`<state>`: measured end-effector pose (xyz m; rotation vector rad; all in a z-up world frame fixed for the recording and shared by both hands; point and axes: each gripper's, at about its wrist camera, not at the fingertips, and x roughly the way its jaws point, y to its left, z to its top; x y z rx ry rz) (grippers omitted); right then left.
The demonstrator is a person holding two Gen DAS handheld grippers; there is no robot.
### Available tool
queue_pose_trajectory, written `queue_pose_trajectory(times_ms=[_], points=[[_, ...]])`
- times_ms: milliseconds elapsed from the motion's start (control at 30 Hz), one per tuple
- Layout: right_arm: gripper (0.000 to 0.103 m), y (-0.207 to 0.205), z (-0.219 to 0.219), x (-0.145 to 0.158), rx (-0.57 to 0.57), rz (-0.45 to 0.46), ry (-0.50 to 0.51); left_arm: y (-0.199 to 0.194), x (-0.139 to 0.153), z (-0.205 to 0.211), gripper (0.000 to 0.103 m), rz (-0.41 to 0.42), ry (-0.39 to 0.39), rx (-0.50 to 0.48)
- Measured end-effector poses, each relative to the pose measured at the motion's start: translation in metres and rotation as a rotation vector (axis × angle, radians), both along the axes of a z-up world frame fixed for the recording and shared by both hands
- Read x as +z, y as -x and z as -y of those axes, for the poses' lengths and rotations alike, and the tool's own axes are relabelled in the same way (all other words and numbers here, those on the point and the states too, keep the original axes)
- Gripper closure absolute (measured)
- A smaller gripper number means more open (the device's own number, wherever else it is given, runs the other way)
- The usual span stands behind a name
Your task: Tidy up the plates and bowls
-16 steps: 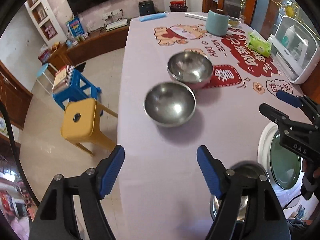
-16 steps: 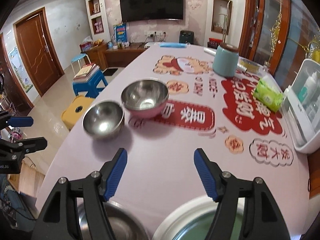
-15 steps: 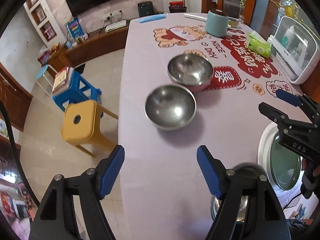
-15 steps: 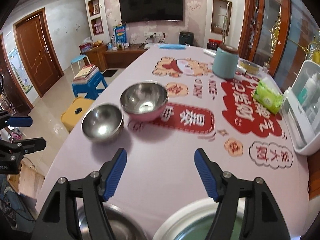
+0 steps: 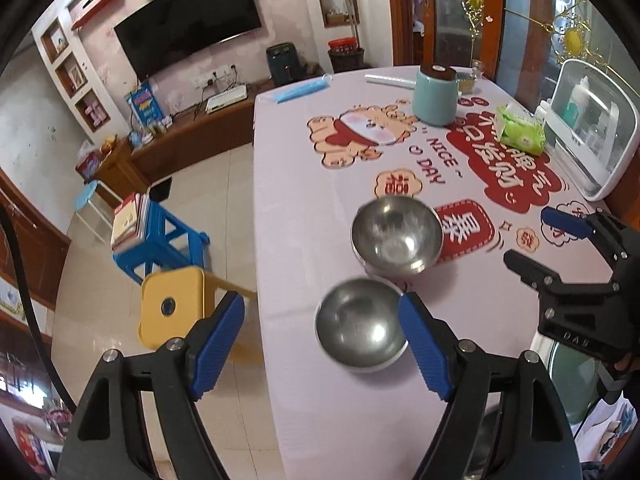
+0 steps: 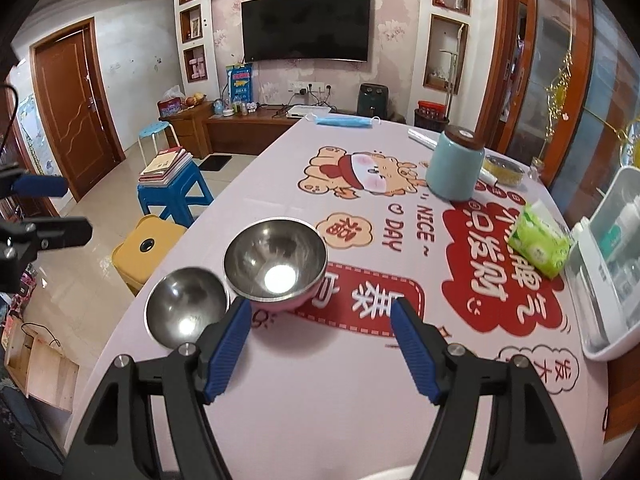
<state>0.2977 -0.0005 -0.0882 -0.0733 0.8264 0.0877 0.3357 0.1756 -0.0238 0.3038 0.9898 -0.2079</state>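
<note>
Both bowls sit closer to my cameras than they did half a second back, and the plate that showed under the right jaws then is now only a pale sliver at the bottom edge of the right view.

I'll place everything off the pink bowl (image 6: pixel 275 265), the larger one, steel inside and pink outside. It stands upright on the counter (image 6: pixel 320 392), on the edge of the red printed patch, well short of the teal jar (image 6: pixel 454 168) and the green tissue pack (image 6: pixel 538 242) beyond it. I read it as the base of a stack: widest, so the other one nests into it.

Just beside it, toward the counter's left edge and a little nearer me, stands the small bowl (image 5: pixel 360 326), plain steel, upright, rims close to touching; I can't tell whether they do. It sits at the edge, with the yellow stool (image 5: pixel 172 306) on the floor past it.

My left gripper (image 5: pixel 320 338) is lined up on the small bowl. Its jaws have just been opening and stand released. In the left view the bowl's right rim goes behind the right-hand pad, so I can't say whether the bowl lies between them, but nothing is clamped.

My right gripper (image 6: pixel 320 344) points at the bare cloth nearer me than the pink bowl. Its jaws have been opening too, though they have about settled, and they hold nothing. I judge it ready to steady the pink bowl.
</note>
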Motion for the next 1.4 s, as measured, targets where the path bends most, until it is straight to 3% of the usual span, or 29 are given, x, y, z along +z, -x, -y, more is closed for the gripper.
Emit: queue_pose_trajectory(times_ms=[233, 500, 1200, 1400], points=[[0.031, -0.022, 0.002, -0.011, -0.006, -0.013, -0.044, -0.031, -0.002, 0.010, 0.025, 0.016, 0.019, -0.038], [0.031, -0.038, 0.002, -0.038, -0.030, -0.023, -0.078, -0.059, -0.028, 0.025, 0.025, 0.022, 0.041, -0.092], [0.031, -0.060, 0.008, -0.103, -0.083, -0.064, -0.240, -0.132, -0.168, 0.043, 0.025, -0.235, 0.082, -0.041], [0.044, -0.063, 0.008, -0.111, -0.094, -0.067, -0.294, -0.139, -0.187, 0.043, 0.029, -0.276, 0.107, -0.040]])
